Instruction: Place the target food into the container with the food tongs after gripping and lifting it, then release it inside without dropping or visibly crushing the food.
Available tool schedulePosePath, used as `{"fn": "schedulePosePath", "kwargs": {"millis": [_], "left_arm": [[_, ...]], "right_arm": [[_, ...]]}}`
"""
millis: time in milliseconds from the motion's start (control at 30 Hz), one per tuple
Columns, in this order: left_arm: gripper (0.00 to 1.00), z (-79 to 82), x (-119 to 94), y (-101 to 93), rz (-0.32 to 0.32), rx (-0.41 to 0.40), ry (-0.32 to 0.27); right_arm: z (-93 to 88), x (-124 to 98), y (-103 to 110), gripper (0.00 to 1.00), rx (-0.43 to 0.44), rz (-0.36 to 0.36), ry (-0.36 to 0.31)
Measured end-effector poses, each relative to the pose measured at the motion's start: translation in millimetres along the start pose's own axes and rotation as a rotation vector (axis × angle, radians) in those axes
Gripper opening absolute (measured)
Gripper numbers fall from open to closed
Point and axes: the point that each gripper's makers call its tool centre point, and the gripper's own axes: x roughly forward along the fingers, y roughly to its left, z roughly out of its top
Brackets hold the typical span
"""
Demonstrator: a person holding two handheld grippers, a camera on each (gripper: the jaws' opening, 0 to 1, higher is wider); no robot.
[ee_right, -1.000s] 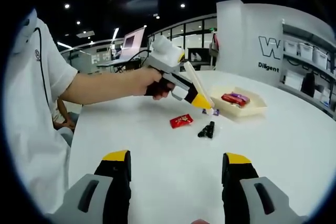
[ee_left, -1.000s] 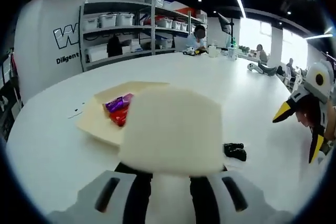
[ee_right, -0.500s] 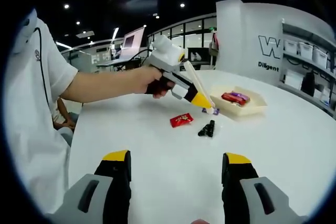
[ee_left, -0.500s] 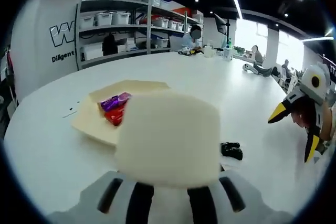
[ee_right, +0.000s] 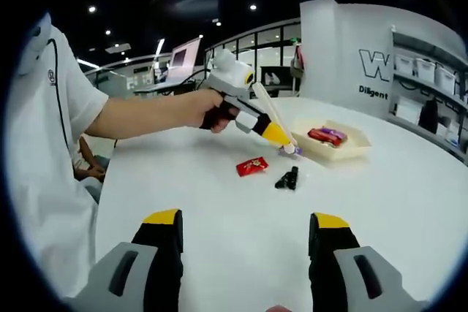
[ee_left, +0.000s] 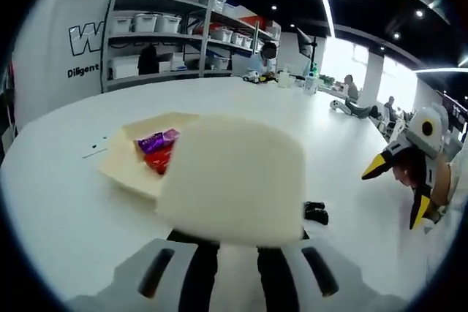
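1. Big open room with ceiling spots, and a broad white table (ee_right: 409, 202) running across it; grey shelving (ee_left: 168, 42) stacked with pale bins along the far wall.
2. On the table, a shallow beige tray (ee_right: 349, 153) with a red packet and a purple packet (ee_left: 152, 141) lying inside.
3. Out on the bare tabletop, a loose red packet (ee_right: 252, 167), short of the tray and apart from it, with a small black object (ee_right: 287, 179) just beside.
4. Left gripper (ee_left: 230, 253) clamped on the cream food tongs (ee_left: 230, 180), seen blurred and huge in the left gripper view, blocking part of the tray.
5. From the right gripper view: a hand (ee_right: 212, 111) on that gripper, tongs angled down toward the table, tips close to the tray's near edge and above the surface.
6. Something small and purplish (ee_right: 285, 151) at the tong tips; too small to tell whether pinched or just behind them.
7. Right gripper (ee_right: 245, 221) low over the table, yellow-tipped jaws spread wide, nothing between them, well back from the packet and the tray.
8. White sleeve (ee_right: 51, 107) at the side of the right gripper view.
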Motion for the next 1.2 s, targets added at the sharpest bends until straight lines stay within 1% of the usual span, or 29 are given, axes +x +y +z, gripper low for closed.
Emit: {"fn": "schedulePosePath", "kwargs": {"millis": [100, 300, 467, 633, 767, 1200], "left_arm": [[0.16, 6.2, -4.0, 0.7, -0.015, -0.005, -0.01], [0.16, 19.4, -12.8, -4.8, -0.062, 0.0, -0.027], [0.16, 27.8, -13.1, 2.3, -0.069, 0.022, -0.032], [0.16, 31.0, -7.5, 7.5, -0.086, 0.031, -0.028], [0.16, 34.3, -1.8, 13.1, -0.087, 0.035, -0.024], [0.16, 30.9, 18.5, 31.4, -0.101, 0.056, 0.026]], "right_arm": [[0.1, -0.2, -0.2, 0.67, 0.001, 0.0, -0.001], [0.0, -0.8, -0.3, 0.67, 0.002, -0.001, -0.003], [0.8, -1.5, 0.2, 0.67, 0.003, 0.0, -0.008], [-0.2, -1.6, 1.4, 0.68, 0.002, 0.002, -0.005], [0.3, -2.3, 0.9, 0.68, 0.001, 0.0, -0.006], [2.8, -4.8, -1.3, 0.68, -0.004, -0.004, -0.005]]}}
